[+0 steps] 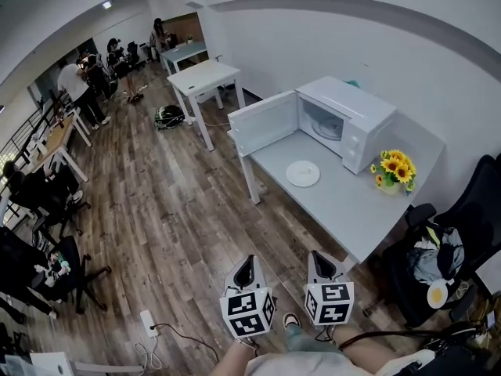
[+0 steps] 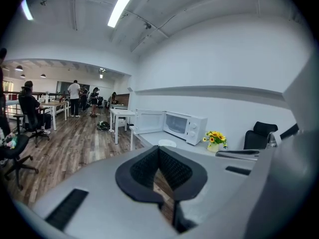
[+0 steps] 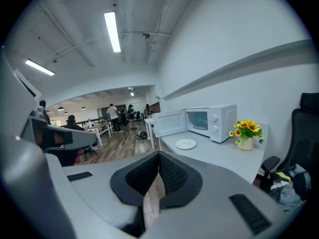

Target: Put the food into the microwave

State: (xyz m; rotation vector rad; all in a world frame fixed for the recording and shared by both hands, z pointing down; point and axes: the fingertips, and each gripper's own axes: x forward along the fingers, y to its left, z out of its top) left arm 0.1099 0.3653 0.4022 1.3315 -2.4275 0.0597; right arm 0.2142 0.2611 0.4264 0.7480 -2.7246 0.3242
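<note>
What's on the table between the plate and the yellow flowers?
Nothing. In the head view the table is bare between the plate and the flowers; the microwave stands farther back, by the wall.

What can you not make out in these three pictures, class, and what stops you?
- What lies on the plate: too small in every view.
- Inside of the microwave: head view, dim and too small.
- Things on the chair: head view, a small jumble; the right edge cuts the chair off.
</note>
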